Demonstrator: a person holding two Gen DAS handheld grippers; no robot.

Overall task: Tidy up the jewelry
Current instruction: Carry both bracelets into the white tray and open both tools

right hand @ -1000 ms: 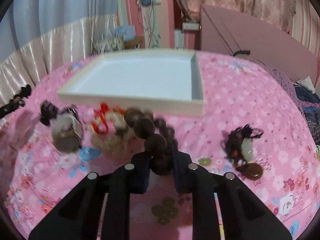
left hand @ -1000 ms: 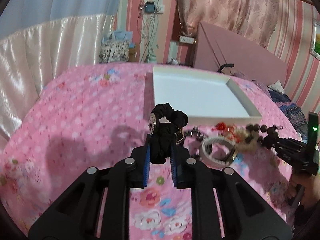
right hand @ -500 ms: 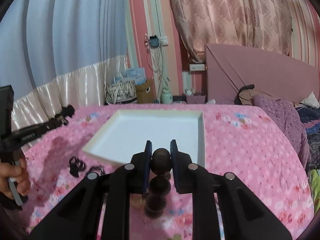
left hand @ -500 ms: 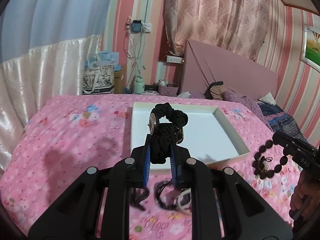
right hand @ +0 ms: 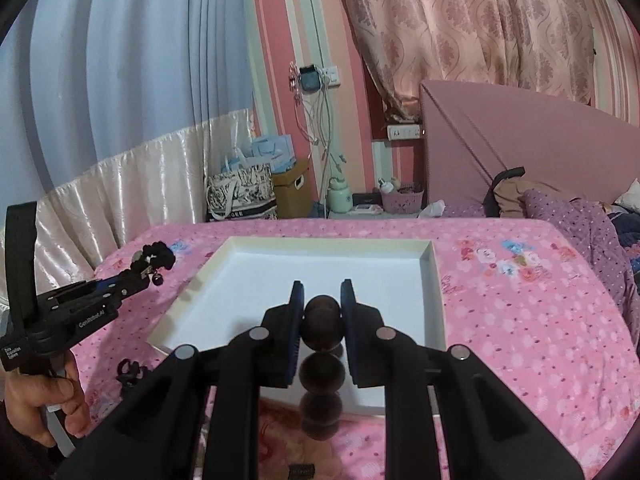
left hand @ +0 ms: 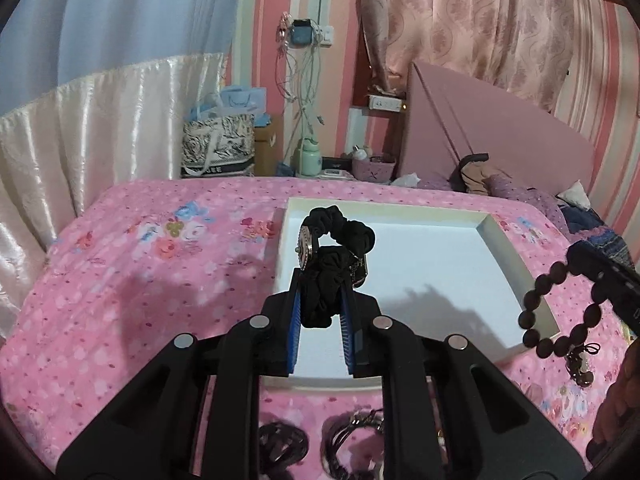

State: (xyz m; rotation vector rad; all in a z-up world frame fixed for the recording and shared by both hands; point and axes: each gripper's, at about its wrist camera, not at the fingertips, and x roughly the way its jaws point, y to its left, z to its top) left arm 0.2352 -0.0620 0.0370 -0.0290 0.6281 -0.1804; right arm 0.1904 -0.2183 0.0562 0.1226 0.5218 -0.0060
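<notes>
At the bottom of the left wrist view, small dark jewelry pieces (left hand: 280, 446) lie on the pink bedspread (left hand: 132, 280), partly hidden behind my left gripper (left hand: 320, 316). That claw is pinched on a black scrunchie watch (left hand: 334, 256), held up over the near left part of the white tray (left hand: 516, 248). At the right edge of that frame the dark bead bracelet (left hand: 560, 316) hangs from my right claw, beside the tray's right wall. In the right wrist view my right gripper (right hand: 322, 314) is pressed onto one bead of that bracelet, the rest dangling down over the tray's near rim. Far behind, centre frame, a patterned bag (right hand: 242, 192) stands against the striped wall.
</notes>
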